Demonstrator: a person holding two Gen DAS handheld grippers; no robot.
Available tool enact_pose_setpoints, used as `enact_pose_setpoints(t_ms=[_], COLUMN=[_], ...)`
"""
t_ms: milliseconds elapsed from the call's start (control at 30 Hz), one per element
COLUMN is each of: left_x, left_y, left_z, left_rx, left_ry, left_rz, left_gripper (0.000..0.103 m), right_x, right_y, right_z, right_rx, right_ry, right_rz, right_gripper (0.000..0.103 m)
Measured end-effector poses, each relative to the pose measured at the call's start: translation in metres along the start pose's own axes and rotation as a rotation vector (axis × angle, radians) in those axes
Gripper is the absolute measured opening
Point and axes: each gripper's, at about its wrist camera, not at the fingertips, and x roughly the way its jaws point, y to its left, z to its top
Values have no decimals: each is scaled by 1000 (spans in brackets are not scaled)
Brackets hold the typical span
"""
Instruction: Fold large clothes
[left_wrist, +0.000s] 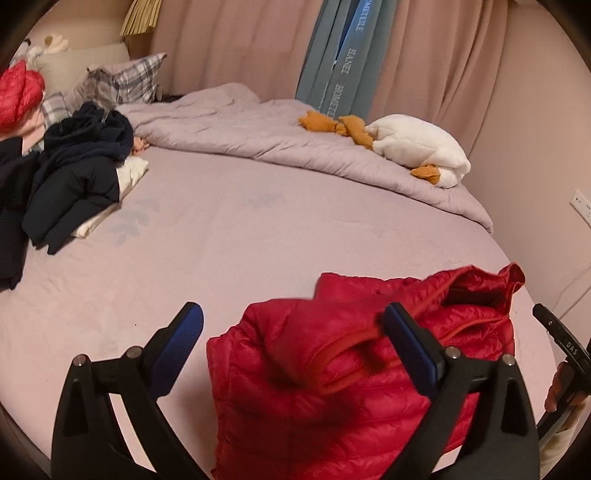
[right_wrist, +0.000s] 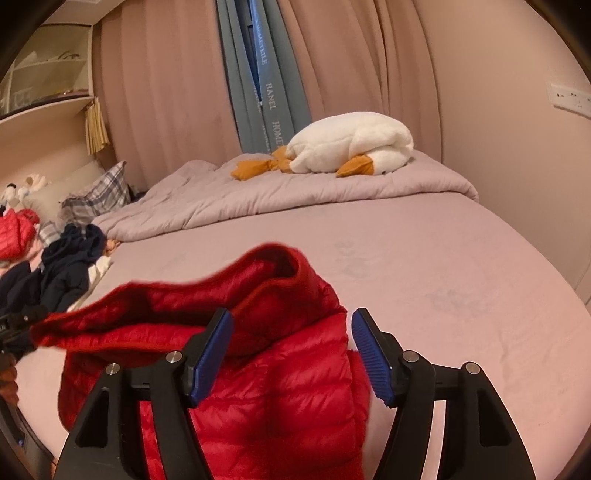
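A heap of dark navy garments, soft and matte, slumps at the left edge of the bed over a pale cream fabric, with a second quilted red piece and a grey plaid pillow at the far-left corner. A smooth mauve sheet covers the mattress, faintly printed with pale leaf shapes. Along the far edge lies a rumpled, stitched grey quilt, and on it rests a plush white goose with orange feet and bill. Behind hang pleated pink curtains and a blue-grey panel with white lettering.

At the near edge, toward the right, sits the red down jacket, glossy and puffy, its narrow horizontal quilting bunched into a rough fold with the collar standing up. The left gripper hovers above it with its ribbed blue pads spread wide, holding nothing; one black finger crosses the jacket's zipper edge. The right gripper, seen from its own camera, likewise stands spread over the jacket's raised collar, its jaws apart with red fabric between them but not pinched. From the left camera only a black edge of that tool shows at the far right.
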Motion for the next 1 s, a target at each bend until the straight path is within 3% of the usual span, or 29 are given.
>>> enact_pose_setpoints(t_ms=[467, 567, 733, 800, 900, 967, 1000], left_x=[77, 91, 107, 110, 103, 90, 84], left_y=[25, 31, 38, 41, 39, 33, 30], left_z=[-7, -10, -16, -18, -17, -14, -12], left_rx=[-1, -19, -79, -122, -135, -118, -112], left_ry=[173, 208, 251, 265, 236, 195, 174], left_rz=[32, 20, -30, -53, -51, -34, -20], left_gripper=[95, 87, 58, 42, 15, 13, 13], right_x=[69, 81, 89, 91, 92, 89, 87], right_y=[-12, -13, -12, -11, -9, -7, -8], right_z=[-5, -10, -13, -13, -14, -11, -7], right_rx=[-7, -6, 4, -3, -17, -30, -18], right_ry=[224, 269, 293, 292, 288, 267, 250], right_rz=[-9, 6, 32, 52, 47, 22, 13], right_gripper=[67, 67, 67, 57, 30, 10, 10])
